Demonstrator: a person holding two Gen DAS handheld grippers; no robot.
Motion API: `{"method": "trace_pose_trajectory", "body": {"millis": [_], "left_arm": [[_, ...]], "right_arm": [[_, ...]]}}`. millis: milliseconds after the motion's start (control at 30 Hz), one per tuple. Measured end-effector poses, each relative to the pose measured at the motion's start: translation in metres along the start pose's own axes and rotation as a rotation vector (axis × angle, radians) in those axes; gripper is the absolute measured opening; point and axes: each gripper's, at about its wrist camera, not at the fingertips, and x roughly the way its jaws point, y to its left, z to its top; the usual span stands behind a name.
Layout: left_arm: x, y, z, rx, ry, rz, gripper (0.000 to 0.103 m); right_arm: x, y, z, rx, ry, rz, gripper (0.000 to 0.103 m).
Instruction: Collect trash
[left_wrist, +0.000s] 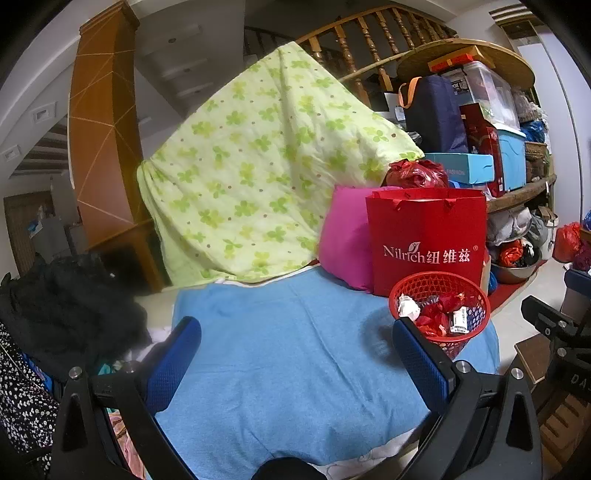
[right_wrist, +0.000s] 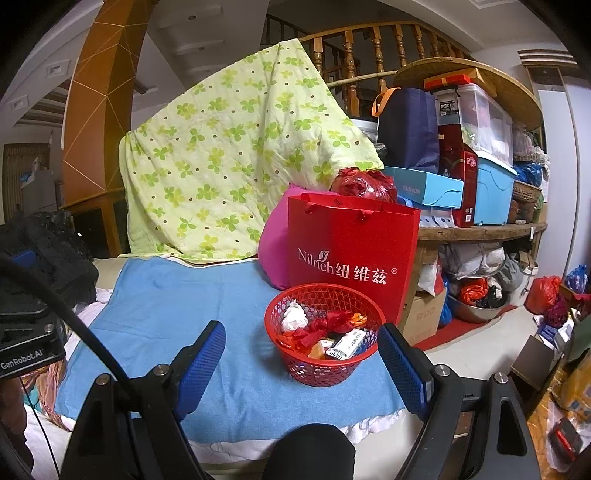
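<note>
Basket (right_wrist: 325, 365) lower centre: red mesh, white tissue (right_wrist: 294, 315) and red wrappers (right_wrist: 325, 325) inside. Towel (right_wrist: 177, 317) under it: plain sky blue. Quilt (right_wrist: 229, 155) upper centre: pale green, darker clover print, brown dots. Paper bag (right_wrist: 351, 254): red, white lettering. Cushion (right_wrist: 273, 251): magenta. Gripper pads (right_wrist: 201, 365): blue, black frame.

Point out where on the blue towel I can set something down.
Free: the broad stretch of blue towel between the red basket and the black clothes, below the green quilt. Crowded: the towel's right end, where the basket sits before the red Nilrich bag and pink cushion.
</note>
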Motion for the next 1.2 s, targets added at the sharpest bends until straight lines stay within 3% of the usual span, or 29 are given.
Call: {"method": "trace_pose_trajectory", "body": {"millis": [1200], "left_arm": [[0.000,-0.007,-0.011,0.008,0.010,-0.012,0.103]], "right_arm": [[0.007,-0.006,0.002,0.004,0.006,-0.012,0.087]]}}
